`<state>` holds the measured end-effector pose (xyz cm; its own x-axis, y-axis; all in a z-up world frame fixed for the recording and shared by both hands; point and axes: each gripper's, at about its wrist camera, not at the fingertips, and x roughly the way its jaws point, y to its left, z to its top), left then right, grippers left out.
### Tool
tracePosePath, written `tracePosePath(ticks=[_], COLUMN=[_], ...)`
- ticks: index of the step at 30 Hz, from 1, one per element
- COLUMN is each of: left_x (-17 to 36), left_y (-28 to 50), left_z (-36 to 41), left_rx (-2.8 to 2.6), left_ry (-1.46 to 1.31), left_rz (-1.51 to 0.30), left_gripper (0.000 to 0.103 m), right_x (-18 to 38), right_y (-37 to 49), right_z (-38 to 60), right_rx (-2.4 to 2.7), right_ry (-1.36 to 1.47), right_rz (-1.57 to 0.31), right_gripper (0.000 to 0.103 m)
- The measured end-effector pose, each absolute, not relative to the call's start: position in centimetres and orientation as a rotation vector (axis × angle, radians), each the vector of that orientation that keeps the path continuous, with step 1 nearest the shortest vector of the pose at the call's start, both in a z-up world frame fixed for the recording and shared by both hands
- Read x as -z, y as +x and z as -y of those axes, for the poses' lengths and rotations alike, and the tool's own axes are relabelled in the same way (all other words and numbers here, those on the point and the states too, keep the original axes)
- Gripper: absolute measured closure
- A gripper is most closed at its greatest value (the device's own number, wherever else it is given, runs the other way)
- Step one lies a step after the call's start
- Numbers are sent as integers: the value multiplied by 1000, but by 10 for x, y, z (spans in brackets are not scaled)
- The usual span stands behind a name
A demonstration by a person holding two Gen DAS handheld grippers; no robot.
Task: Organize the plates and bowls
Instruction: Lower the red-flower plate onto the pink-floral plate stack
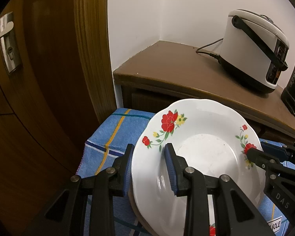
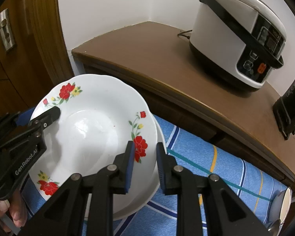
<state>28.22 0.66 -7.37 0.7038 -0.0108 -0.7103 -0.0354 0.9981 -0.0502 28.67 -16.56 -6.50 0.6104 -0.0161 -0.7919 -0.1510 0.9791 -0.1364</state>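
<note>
The white, scallop-edged plate with red and yellow flowers (image 1: 202,153) fills the lower centre of the left wrist view, and its near rim runs out of sight behind the black left gripper (image 1: 148,157), whose blue-padded fingers pinch the plate's left edge, one pad above the rim and one under it. Beneath the plate the edge of another dish (image 1: 136,216) shows at the bottom of that frame, brownish there, too little of it visible to name. In the right wrist view a second white rim (image 2: 159,137) peeps out from under the flowered plate's right side, and the right gripper (image 2: 145,151) straddles that side, its blue pads closed on the flowered plate's rim; whether the lower rim is also caught cannot be told. The plates sit low over a blue checked cloth with yellow and teal stripes (image 2: 216,167). At the lower left of the right wrist view "GenRobot.AI" is readable on the left gripper's body, with a person's fingers (image 2: 17,214) curled below it, partly cut off. In the left wrist view "DAS" shows on the right gripper's arm at lower right, and a label on the cloth reads "SOLE", its start hidden. A white and black rice cooker (image 2: 238,33) stands on the brown wooden cabinet (image 2: 157,63); its panel lettering is too small to read. At the lower right edge a white cup and a spoon (image 2: 283,206) are cut off.
</note>
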Motion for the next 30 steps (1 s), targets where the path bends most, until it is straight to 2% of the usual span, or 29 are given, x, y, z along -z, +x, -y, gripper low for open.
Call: tracePosePath(ticks=[30], left_x=[80], left_y=[282], left_z=[-5], left_rx=[-11], left_ry=[-38], left_rz=[-779], left_gripper=[69], right_x=[66], right_y=[282], right_z=[166], right_rx=[-74], right_ry=[-201], right_rz=[-900], right_gripper=[80])
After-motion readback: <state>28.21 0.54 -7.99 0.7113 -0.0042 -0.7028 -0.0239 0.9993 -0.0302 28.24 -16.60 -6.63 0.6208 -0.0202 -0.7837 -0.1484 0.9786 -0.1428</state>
